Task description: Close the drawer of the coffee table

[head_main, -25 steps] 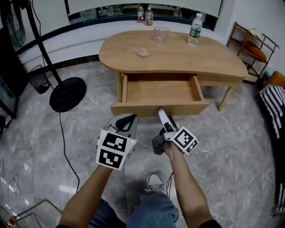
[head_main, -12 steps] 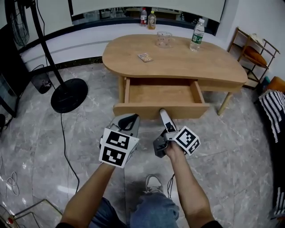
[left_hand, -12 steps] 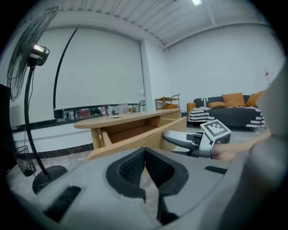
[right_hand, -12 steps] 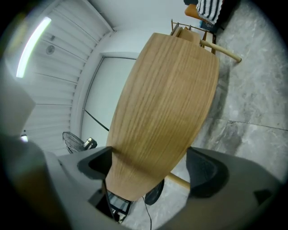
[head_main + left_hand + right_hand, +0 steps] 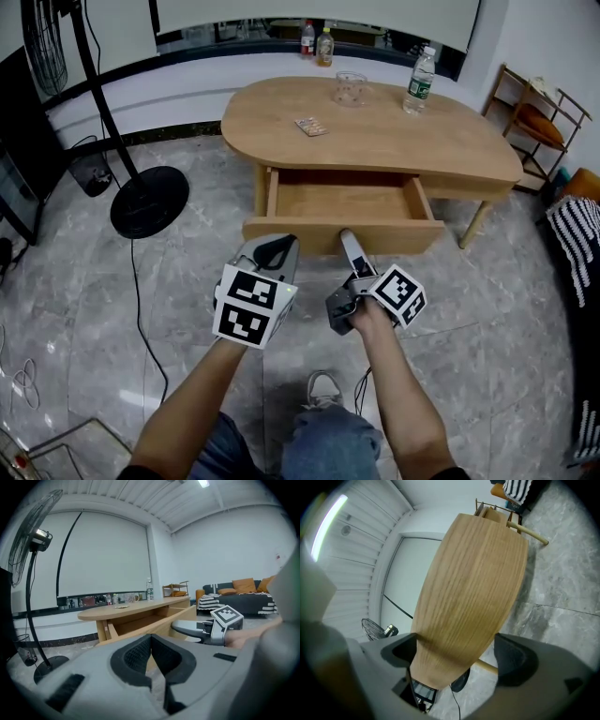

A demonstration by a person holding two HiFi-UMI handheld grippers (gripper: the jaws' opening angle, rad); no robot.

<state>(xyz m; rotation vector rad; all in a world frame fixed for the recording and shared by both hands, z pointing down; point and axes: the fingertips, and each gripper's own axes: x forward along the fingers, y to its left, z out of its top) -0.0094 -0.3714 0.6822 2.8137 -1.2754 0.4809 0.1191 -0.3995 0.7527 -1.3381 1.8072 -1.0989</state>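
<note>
While the drawer (image 5: pixel 342 200) hangs wide open, it sticks out of the wooden desk (image 5: pixel 394 131) toward the person. It looks bare inside. Its front board (image 5: pixel 342 234) is long and runs from side to side.

The right gripper (image 5: pixel 349 246) is the near one. Its tip points at the middle of the front board, right up against it or just short of it; I cannot tell if they touch. Its jaws are wide apart and hold nothing. The front board fills the space ahead of them.

The left gripper (image 5: pixel 275 248) sits a bit farther back, near the left part of the front board. Its jaws are pressed together with nothing between them.

The drawer lies straight ahead of both grippers. I think the next push has to go forward, away from the person and toward the desk. A push near the middle should keep the drawer going in straight. A push at one end might turn it and make it stick.
</note>
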